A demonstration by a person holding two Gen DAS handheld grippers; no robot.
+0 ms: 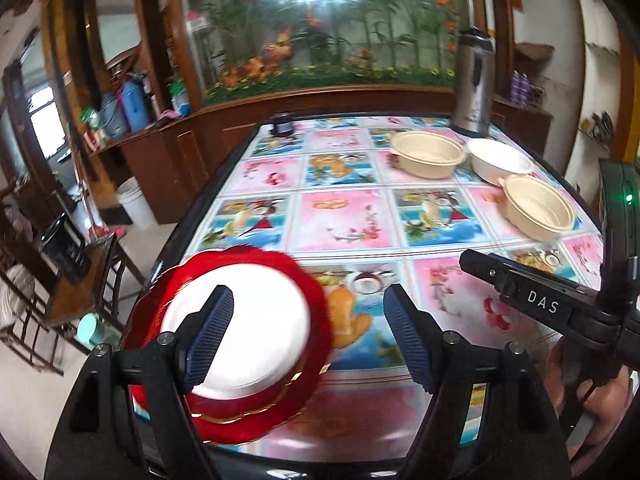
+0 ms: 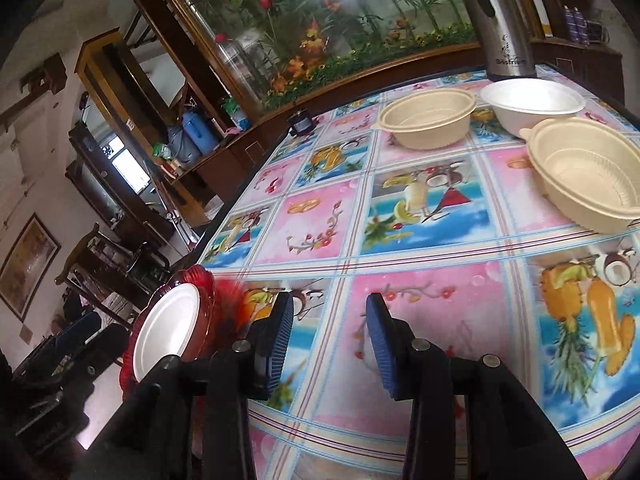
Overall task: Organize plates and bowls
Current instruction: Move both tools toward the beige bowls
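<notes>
Bowls were the next job, I'd guess: your left gripper [image 1: 308, 332] hung wide and empty just right of the white plate [image 1: 256, 328] stacked on the scalloped red plate [image 1: 224, 344]. Your right gripper [image 2: 330, 344], narrower, held nothing. Two beige ribbed bowls [image 1: 428, 154] and a white bowl [image 1: 500, 160] sat far right of that stack; nest them squarely.

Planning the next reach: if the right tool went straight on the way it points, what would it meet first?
Probably the bare tablecloth: the right tool stands open and empty, angled down at it. The cream bowls lie farther off.
</notes>
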